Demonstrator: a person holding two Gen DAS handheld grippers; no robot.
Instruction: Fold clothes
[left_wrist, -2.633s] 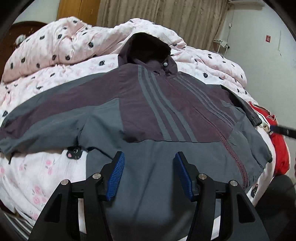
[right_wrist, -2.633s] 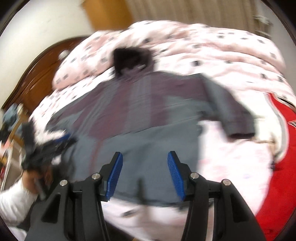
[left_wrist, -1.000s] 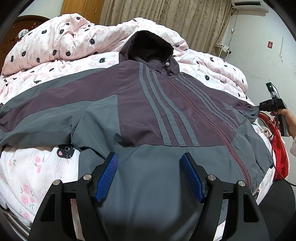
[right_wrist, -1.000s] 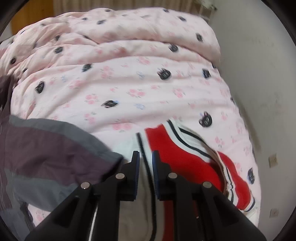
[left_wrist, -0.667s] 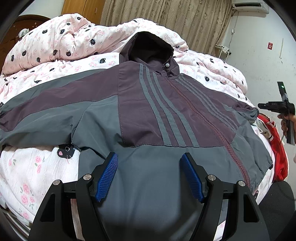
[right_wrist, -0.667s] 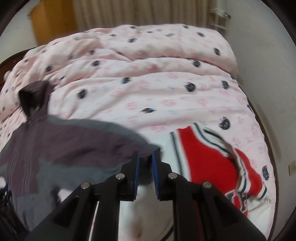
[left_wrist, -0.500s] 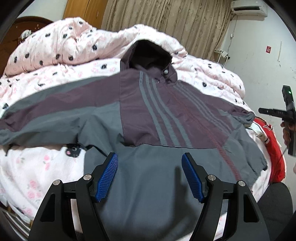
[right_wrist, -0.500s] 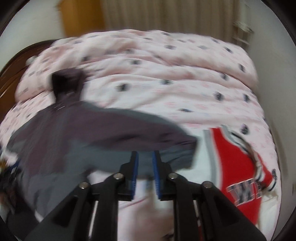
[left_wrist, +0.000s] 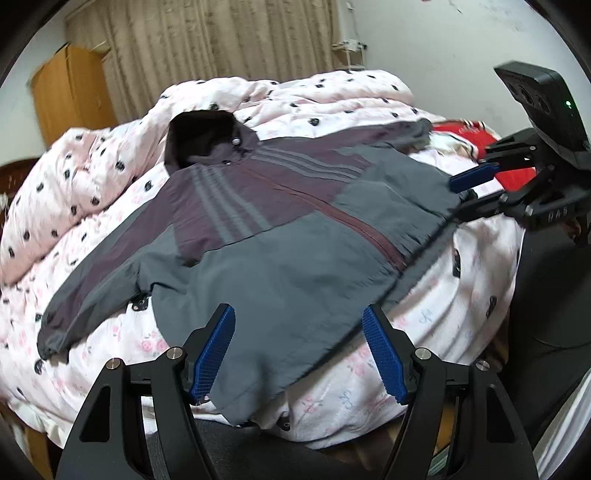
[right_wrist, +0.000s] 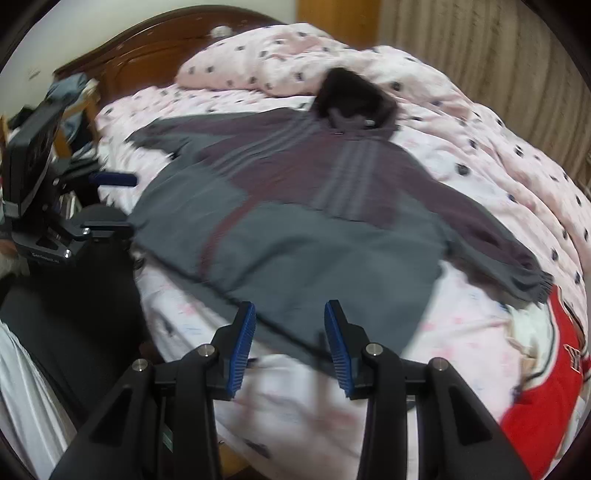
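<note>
One hooded jacket (left_wrist: 280, 236) lies flat, front side up, on the bed (left_wrist: 461, 295), spread across a pink patterned quilt (left_wrist: 96, 177). Its body is grey below and dark purple above, with grey stripes running down from each shoulder and a dark red zipper line down the middle. The black-lined hood (left_wrist: 201, 134) points toward the curtain (left_wrist: 207, 48) side of the room; both sleeves extend outward to either side, and the hem reaches the near edge of the bed.

Left claw (left_wrist: 297, 350) — its blue pads stand well spread above the hem of the jacket, with no cloth pressed between them. In the right wrist view this claw (right_wrist: 110, 201) appears at the left border, beside the jacket's edge.

Right claw (right_wrist: 290, 341) — its pads are parted and opening, positioned over the hem at the near edge of the bed; nothing is pinched between them. In the left wrist view this claw (left_wrist: 465, 194) sits near the jacket's side edge, at the right border.

A red and white garment (right_wrist: 554, 373) lies on the quilt just beyond the cuff of one sleeve. A wooden headboard (right_wrist: 155, 44) stands behind the pillows, and a wooden wardrobe (left_wrist: 70, 96) stands beside the curtain.
</note>
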